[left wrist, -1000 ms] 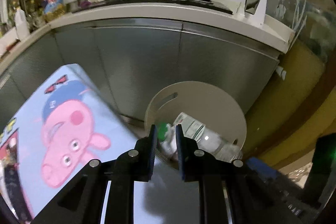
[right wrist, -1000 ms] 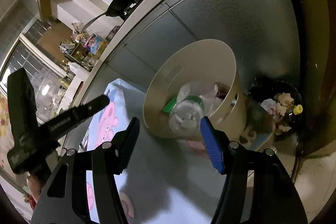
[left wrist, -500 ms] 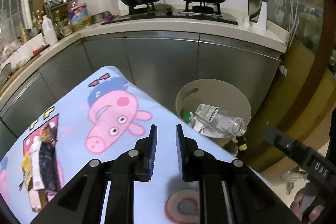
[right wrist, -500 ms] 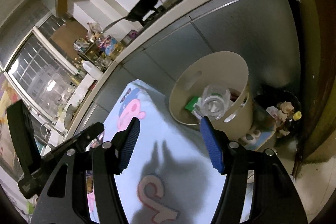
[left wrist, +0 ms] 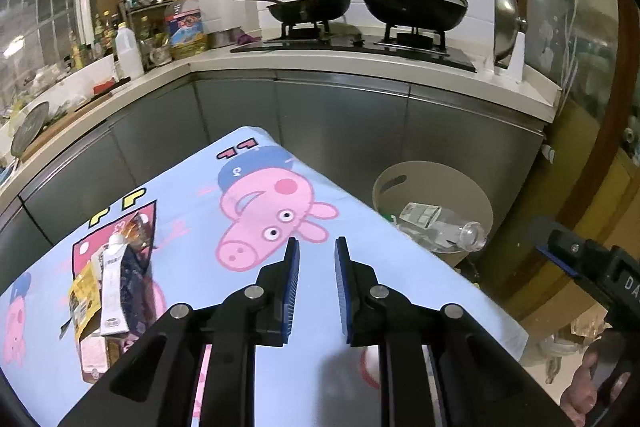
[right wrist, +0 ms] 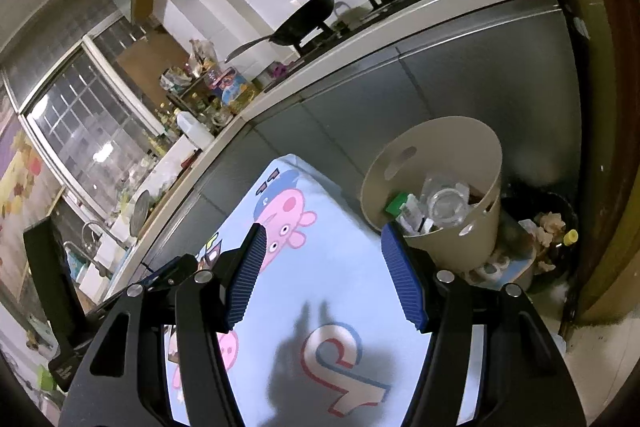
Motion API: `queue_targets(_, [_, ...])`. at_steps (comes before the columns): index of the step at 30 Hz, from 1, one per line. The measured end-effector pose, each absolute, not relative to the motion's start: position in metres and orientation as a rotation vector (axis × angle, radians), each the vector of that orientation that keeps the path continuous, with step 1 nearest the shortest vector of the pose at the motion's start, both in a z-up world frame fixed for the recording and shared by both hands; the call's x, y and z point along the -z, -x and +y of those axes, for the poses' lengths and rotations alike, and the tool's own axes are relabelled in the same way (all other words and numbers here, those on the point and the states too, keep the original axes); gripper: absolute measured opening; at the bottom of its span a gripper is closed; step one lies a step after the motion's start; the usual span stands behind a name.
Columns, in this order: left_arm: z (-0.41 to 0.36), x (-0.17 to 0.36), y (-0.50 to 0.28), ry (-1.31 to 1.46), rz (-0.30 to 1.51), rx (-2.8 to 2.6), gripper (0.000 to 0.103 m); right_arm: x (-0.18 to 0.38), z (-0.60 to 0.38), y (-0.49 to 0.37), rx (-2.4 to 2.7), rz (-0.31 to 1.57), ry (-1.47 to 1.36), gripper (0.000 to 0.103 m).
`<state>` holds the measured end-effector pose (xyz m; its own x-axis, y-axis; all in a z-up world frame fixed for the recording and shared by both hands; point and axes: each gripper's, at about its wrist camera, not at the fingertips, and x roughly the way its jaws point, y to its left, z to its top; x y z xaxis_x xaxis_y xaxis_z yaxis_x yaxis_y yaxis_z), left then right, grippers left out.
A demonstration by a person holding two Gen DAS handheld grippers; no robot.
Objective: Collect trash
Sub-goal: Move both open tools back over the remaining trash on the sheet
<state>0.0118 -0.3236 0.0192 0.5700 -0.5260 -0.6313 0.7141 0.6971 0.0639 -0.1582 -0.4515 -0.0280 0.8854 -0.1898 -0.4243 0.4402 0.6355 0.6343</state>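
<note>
— Looking along the left claw (left wrist: 316, 283): its blue pads stand a little apart with nothing between them, above a surface (left wrist: 192, 195) covered in a light-blue cartoon-pig cloth. What do you get from the right?

— The right claw (right wrist: 324, 275) is spread wide and empty, over the same cloth. Past the surface's far corner stands a beige bin (right wrist: 472, 151), on the floor against the grey cabinet fronts.

— What sits in the bin?

— A clear plastic bottle (right wrist: 446, 201) lies inside, its open mouth towards the camera, beside something green (right wrist: 396, 205) and some paper scraps. From the left view the bottle (left wrist: 444, 227) lies on its side, neck poking over the rim.

— Any trash on the cloth?

— Yes, a small heap of wrappers (left wrist: 108, 287) at the left side: a white tube, a dark packet, a yellow one, touching one another. It lies well apart from both claws.
</note>
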Motion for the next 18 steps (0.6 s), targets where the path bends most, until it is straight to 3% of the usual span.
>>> queue_targets(18, [-0.273, -0.015, -0.047, -0.271, 0.645, 0.692, 0.017, 0.023, -0.414, 0.104, 0.325, 0.430, -0.751, 0.060])
